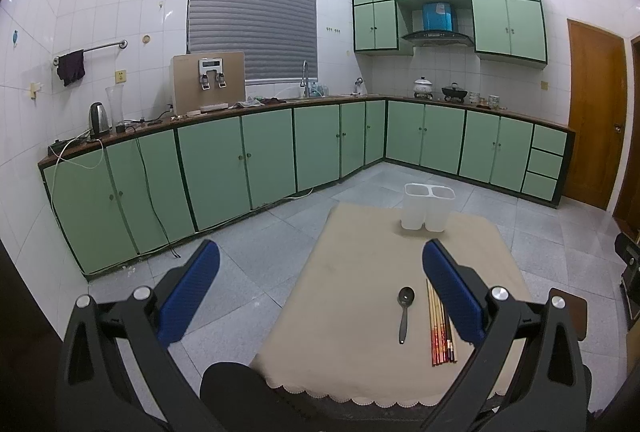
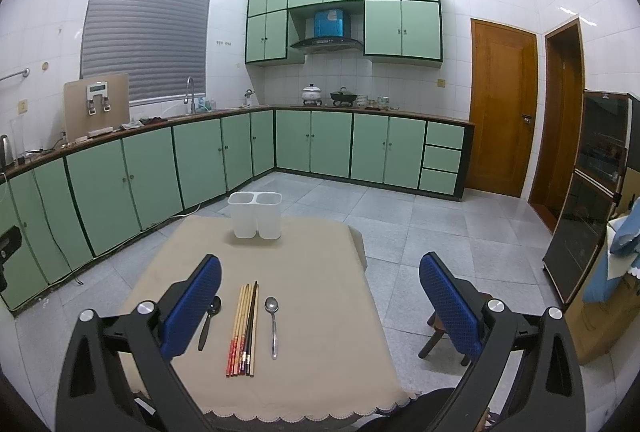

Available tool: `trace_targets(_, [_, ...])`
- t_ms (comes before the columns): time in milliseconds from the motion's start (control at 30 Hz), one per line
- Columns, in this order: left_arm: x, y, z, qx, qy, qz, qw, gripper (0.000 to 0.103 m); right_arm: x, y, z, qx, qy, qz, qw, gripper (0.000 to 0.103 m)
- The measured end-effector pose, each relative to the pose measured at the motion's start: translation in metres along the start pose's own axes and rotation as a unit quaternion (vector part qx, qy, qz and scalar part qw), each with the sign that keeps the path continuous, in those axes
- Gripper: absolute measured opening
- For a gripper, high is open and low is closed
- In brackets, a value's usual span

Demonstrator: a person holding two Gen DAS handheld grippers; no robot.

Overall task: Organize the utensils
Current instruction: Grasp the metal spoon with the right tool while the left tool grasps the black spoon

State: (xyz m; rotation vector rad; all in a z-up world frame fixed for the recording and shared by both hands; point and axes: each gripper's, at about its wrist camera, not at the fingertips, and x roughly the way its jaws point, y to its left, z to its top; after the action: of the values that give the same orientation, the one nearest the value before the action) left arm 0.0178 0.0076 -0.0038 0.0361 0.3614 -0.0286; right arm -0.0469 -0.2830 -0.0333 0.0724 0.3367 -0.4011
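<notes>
A small table with a beige cloth carries a white two-compartment holder at its far edge. Near the front lie a black spoon, several chopsticks and a silver spoon. My left gripper is open above the table's left side, empty. My right gripper is open above the table's right part, empty. The silver spoon is hidden in the left wrist view.
Green cabinets line the far walls beyond a grey tiled floor. A wooden stool stands right of the table. A dark glass cabinet and wooden doors are at the right.
</notes>
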Motion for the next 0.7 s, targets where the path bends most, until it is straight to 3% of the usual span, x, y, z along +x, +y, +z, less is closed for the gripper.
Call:
trace_targets(167, [0.009,0.002,-0.004,-0.002,0.012,0.003,0.9999,0.098,0.007,-0.001,-0.005,0.000,0.007,0.004,1.000,0.097])
trace_targets(267, [0.035,-0.001,-0.015,0.007,0.059,-0.016,0.9981,0.098,0.026,0.000,-0.014,0.000,0.028,0.017,0.999,0.097])
trace_targets(433, [0.103,-0.016,-0.052,0.024,0.163,-0.082,0.9830,0.098,0.079,0.003,-0.046,-0.005,0.097,0.036,0.995,0.097])
trace_targets(533, [0.138,-0.027,-0.074,0.030,0.201,-0.109,0.9730,0.098,0.116,0.008,-0.070,-0.013,0.141,0.050,0.989,0.096])
trace_targets(700, [0.195,-0.047,-0.120,0.048,0.261,-0.138,0.9541,0.098,0.174,0.020,-0.114,-0.015,0.213,0.106,0.971,0.065])
